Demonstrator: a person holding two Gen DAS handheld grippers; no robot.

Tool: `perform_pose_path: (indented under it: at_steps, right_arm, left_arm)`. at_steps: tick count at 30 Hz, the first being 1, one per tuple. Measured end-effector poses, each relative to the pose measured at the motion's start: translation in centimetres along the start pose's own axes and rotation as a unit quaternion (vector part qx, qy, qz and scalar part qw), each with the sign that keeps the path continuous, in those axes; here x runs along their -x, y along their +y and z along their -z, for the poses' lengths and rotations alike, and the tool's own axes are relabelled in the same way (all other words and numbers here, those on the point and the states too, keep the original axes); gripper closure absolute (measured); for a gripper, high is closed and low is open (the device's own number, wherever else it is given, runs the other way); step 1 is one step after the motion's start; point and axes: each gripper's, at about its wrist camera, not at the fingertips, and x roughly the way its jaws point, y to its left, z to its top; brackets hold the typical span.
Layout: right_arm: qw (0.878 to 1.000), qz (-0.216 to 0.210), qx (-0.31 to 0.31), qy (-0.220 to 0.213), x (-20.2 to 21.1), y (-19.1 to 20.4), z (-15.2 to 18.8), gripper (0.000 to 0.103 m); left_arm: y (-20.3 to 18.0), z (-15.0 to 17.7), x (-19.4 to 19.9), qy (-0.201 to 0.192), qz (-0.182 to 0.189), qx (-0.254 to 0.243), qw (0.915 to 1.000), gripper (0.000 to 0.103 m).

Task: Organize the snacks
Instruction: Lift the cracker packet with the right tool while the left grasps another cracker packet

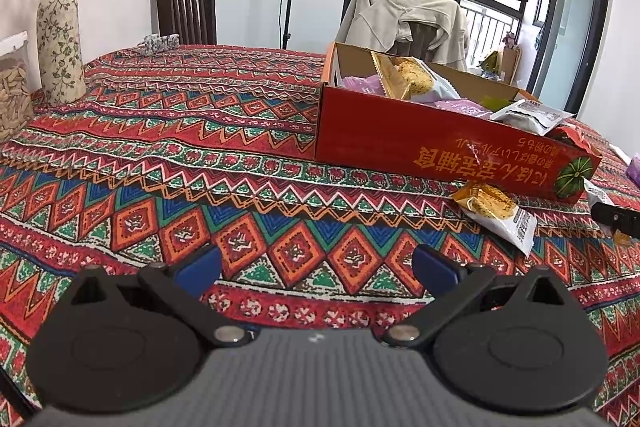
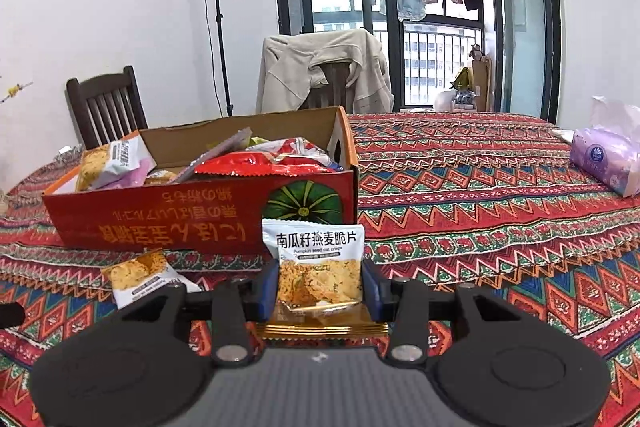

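Note:
A red cardboard box (image 1: 400,139) (image 2: 168,223) with several snack packets in it stands on the patterned tablecloth. My right gripper (image 2: 320,287) is shut on a white and gold oat crisp packet (image 2: 316,259), held upright in front of the box's right end. A second oat crisp packet (image 1: 500,215) (image 2: 138,277) lies flat on the cloth before the box. My left gripper (image 1: 318,269) stands open over bare cloth, left of that packet, with nothing between its blue pads. A dark tip of the right gripper (image 1: 616,219) shows at the left wrist view's right edge.
A flowered vase (image 1: 60,43) and a jar of nuts (image 1: 12,95) stand at the table's left. A purple tissue pack (image 2: 604,159) lies at the right. Two dark chairs (image 1: 186,7) (image 2: 332,79) stand behind the table, one draped with a beige jacket. A light stand (image 2: 218,11) rises behind.

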Motion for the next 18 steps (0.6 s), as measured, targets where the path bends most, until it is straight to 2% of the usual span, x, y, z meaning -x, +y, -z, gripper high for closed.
perform_pose_path:
  at_steps: [6,9,18]
  right_arm:
    - [1.000,-0.009,-0.016,-0.001,0.1,-0.6,0.0,0.061]
    - [1.000,-0.014,-0.022,0.000,0.1,-0.7,0.0,0.061]
    - [0.999,-0.025,-0.038,0.000,-0.1,-1.1,-0.1,0.061]
  left_arm:
    - [-1.7,-0.4,0.0,0.010,-0.020,-0.031,0.9993,0.000]
    - [-3.0,-1.3,-0.2,0.018,-0.007,-0.023,0.9995,0.000]
    - [-9.5,-3.6,-2.7,0.039,-0.006,-0.014,0.9991,0.000]
